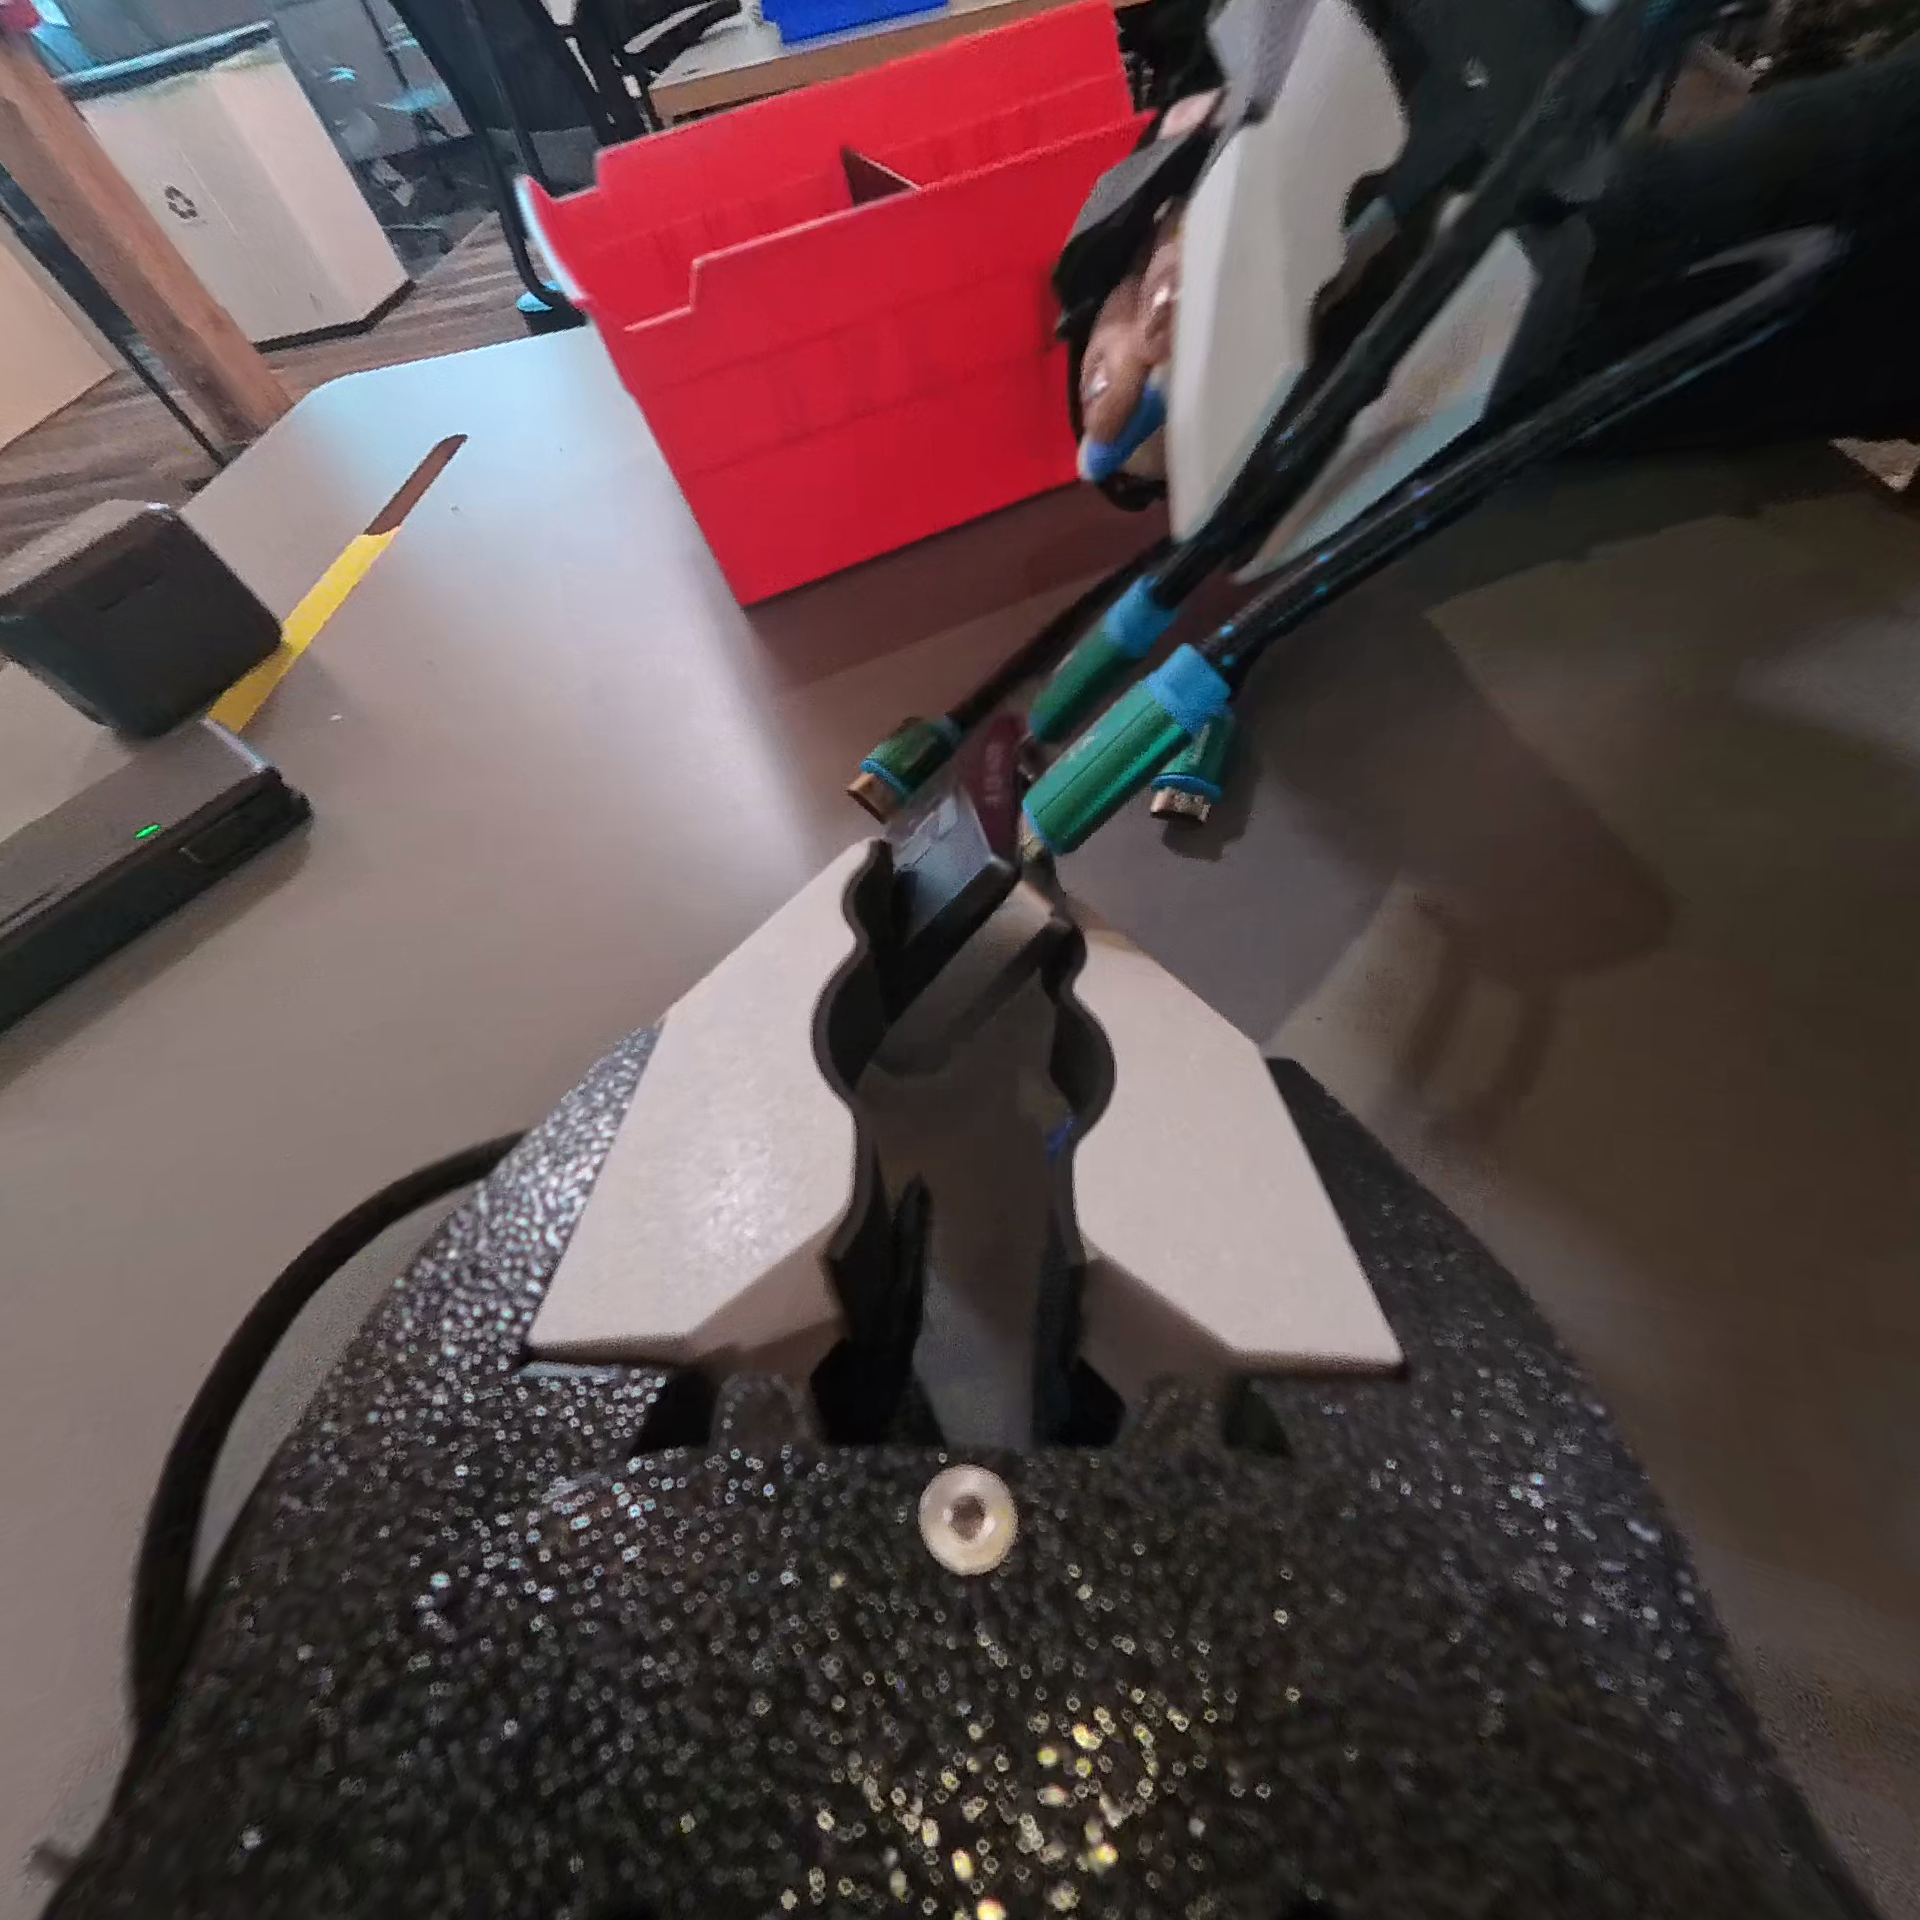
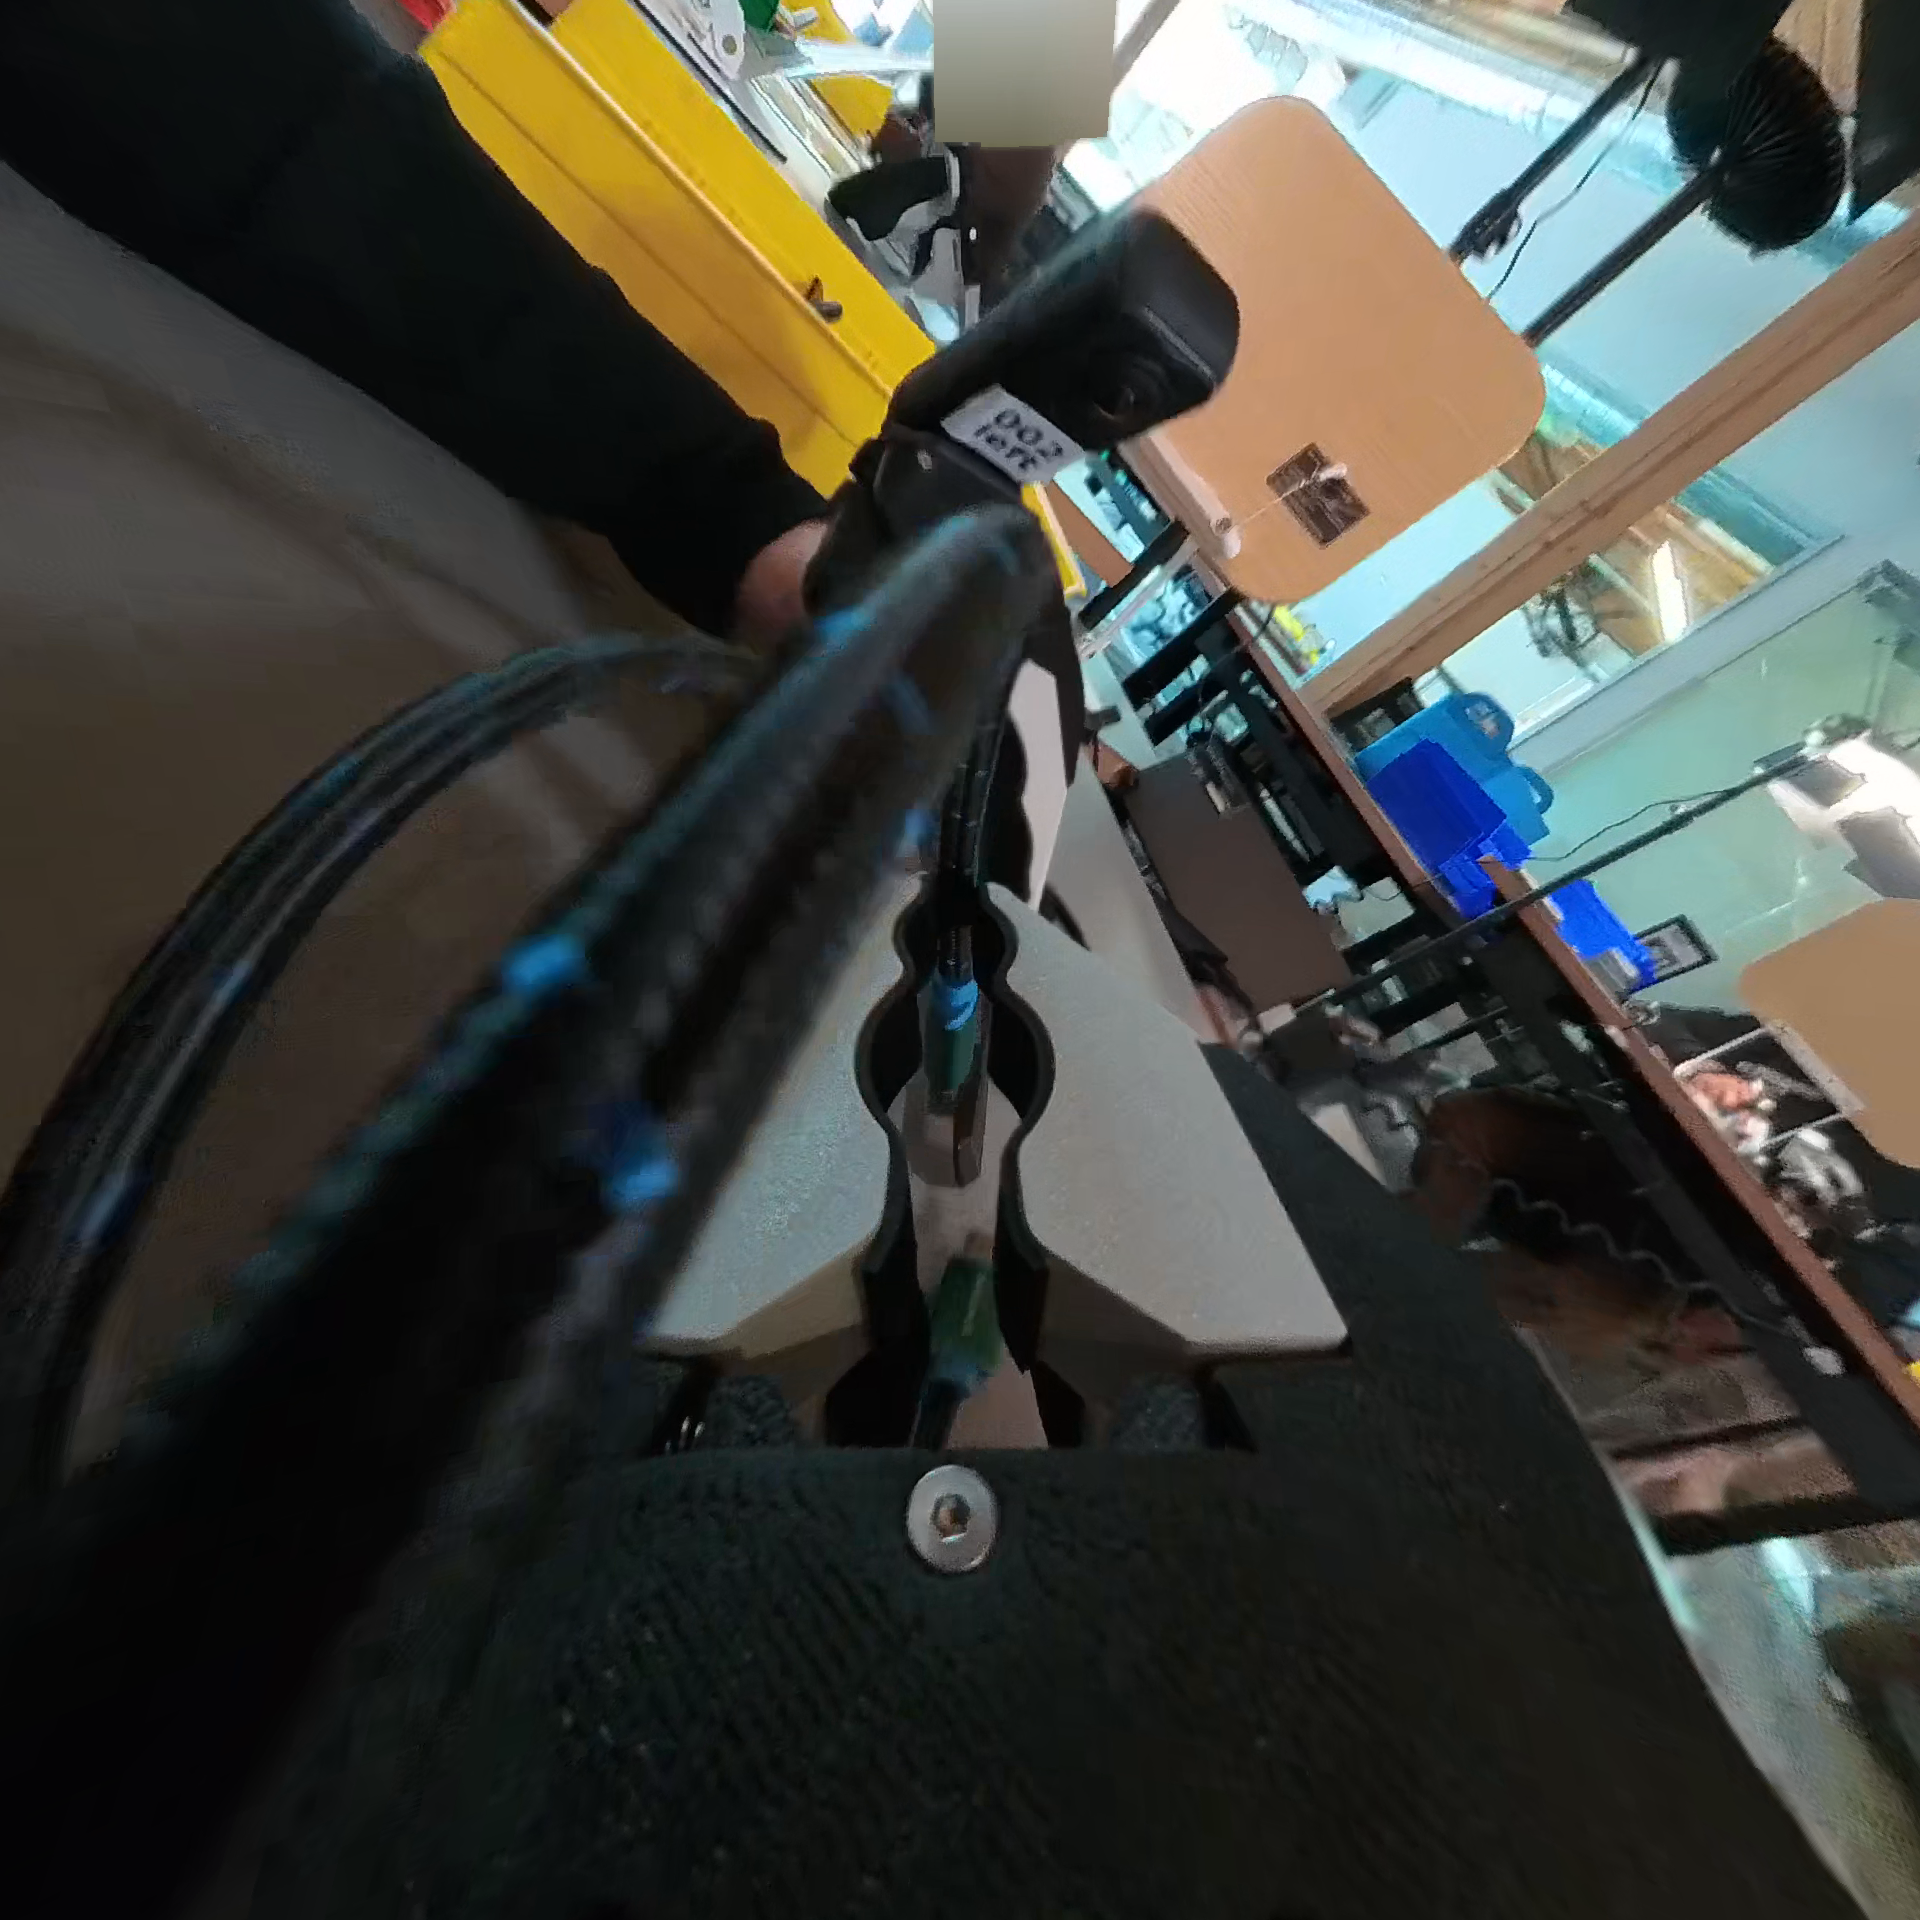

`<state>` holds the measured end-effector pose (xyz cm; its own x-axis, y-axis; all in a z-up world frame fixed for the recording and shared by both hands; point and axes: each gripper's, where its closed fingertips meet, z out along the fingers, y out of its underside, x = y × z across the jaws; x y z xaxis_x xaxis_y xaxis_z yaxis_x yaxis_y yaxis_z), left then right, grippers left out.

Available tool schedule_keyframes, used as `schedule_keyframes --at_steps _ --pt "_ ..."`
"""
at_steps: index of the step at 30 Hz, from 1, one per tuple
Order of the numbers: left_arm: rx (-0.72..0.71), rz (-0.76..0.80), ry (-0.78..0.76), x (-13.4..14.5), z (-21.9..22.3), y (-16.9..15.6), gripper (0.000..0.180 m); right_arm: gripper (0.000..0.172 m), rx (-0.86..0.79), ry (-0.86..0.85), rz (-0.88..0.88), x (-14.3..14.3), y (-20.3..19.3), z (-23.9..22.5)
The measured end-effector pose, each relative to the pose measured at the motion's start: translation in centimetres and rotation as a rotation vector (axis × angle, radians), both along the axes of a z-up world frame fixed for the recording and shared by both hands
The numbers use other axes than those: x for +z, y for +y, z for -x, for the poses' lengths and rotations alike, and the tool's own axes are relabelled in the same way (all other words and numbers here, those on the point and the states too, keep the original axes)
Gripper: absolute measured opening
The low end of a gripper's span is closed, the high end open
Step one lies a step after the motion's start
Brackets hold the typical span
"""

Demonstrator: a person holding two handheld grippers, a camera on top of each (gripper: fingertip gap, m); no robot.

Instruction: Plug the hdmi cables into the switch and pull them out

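In the left wrist view my left gripper (image 1: 961,883) is shut on the dark HDMI switch (image 1: 940,883), holding it just above the brown table (image 1: 520,831). Several green HDMI plugs with blue collars crowd its far end. One plug (image 1: 1112,769) points at the switch's right side, another plug (image 1: 904,758) lies to the left, and a third plug (image 1: 1195,774) lies to the right. My right gripper (image 1: 1210,535) comes in from the upper right. In the right wrist view it (image 2: 956,914) is shut on a black braided cable (image 2: 961,831) just behind a green plug (image 2: 948,1023).
A red bin (image 1: 862,343) stands behind the switch. A black box (image 1: 135,613), a flat dark device (image 1: 135,842) with a green light and a yellow strip (image 1: 301,634) lie on the left. Looped cables (image 2: 312,831) hang beside my right gripper. My right fingertips sit around 7 cm from my left ones.
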<state>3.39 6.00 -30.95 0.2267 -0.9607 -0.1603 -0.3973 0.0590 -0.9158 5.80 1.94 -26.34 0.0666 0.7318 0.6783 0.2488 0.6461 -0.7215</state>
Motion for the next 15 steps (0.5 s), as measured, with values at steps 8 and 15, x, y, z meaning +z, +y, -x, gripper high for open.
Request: schedule_keyframes --at_steps 8,15 --pt "-0.012 -0.042 0.036 -0.44 -0.26 -0.28 0.028 0.001 0.018 0.044 0.143 -0.94 0.71 -0.45" --pt "0.012 -0.133 0.072 -0.89 -0.03 -0.28 0.032 0.004 0.023 0.065 0.237 -1.50 1.15 -0.47"
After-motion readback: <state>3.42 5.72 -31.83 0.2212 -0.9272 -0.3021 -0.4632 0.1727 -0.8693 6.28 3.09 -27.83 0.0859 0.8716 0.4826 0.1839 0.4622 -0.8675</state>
